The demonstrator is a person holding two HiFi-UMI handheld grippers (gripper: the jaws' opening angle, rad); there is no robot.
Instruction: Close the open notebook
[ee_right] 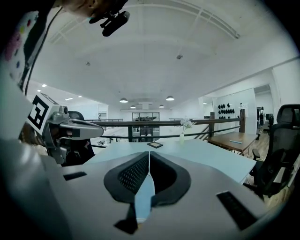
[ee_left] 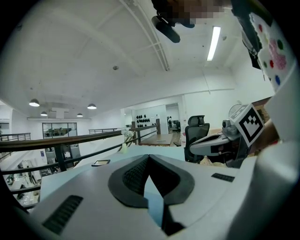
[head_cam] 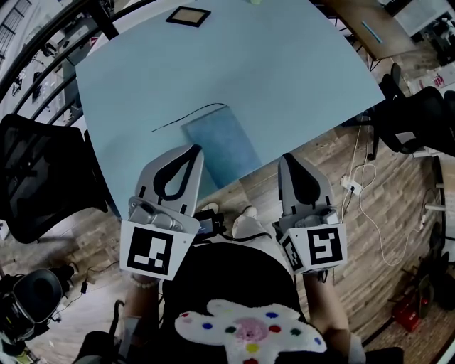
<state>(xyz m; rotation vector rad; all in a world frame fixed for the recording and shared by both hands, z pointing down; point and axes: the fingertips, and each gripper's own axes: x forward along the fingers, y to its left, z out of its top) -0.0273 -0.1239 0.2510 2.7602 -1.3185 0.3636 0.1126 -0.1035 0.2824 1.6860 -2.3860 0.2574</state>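
Observation:
A blue notebook (head_cam: 222,144) lies flat on the light blue table (head_cam: 284,64), at its near edge, showing one plain cover. A thin black cord (head_cam: 186,115) curves from the notebook's far corner to the left. My left gripper (head_cam: 193,148) hovers over the notebook's near left corner, jaws together and holding nothing; its tips (ee_left: 149,157) meet in the left gripper view. Right of the notebook, beyond the table's edge, is my right gripper (head_cam: 287,158), also shut and holding nothing (ee_right: 149,153). Both point roughly level across the table.
A small dark-framed pad (head_cam: 188,15) lies at the table's far side. One black office chair (head_cam: 35,178) stands to the left, another (head_cam: 419,117) to the right. White cables (head_cam: 362,192) trail over the wooden floor. A railing (ee_right: 164,123) and a flower vase (ee_right: 182,136) are beyond.

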